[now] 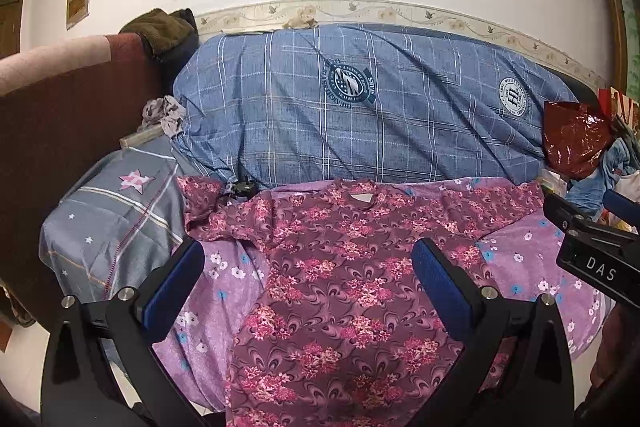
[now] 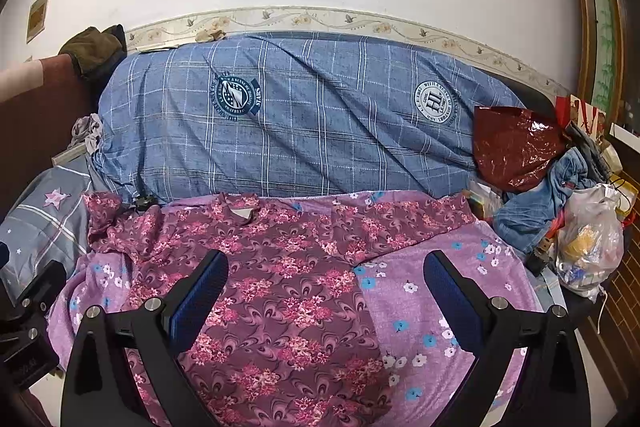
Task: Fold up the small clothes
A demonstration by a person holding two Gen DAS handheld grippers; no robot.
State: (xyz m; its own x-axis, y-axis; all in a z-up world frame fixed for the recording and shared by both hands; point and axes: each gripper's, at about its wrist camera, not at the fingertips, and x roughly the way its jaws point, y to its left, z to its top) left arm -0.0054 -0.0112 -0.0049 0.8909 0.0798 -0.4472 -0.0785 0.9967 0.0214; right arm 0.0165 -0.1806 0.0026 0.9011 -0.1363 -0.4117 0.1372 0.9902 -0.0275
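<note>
A maroon shirt with pink flowers [image 1: 332,287] lies spread flat, neck away from me, on a purple flowered blanket [image 1: 224,291]; it also shows in the right wrist view [image 2: 280,287]. Its sleeves reach out left and right. My left gripper [image 1: 308,259] is open and empty, hovering above the shirt's body. My right gripper [image 2: 326,271] is open and empty above the shirt's right side and the blanket [image 2: 440,307]. The right gripper's body [image 1: 596,251] shows at the right edge of the left wrist view.
A big blue checked bundle [image 1: 360,107] lies behind the shirt against the wall. A grey star pillow [image 1: 112,219] is at the left. A red shiny bag [image 2: 516,147], denim clothes [image 2: 540,203] and a clear plastic bag [image 2: 592,243] crowd the right.
</note>
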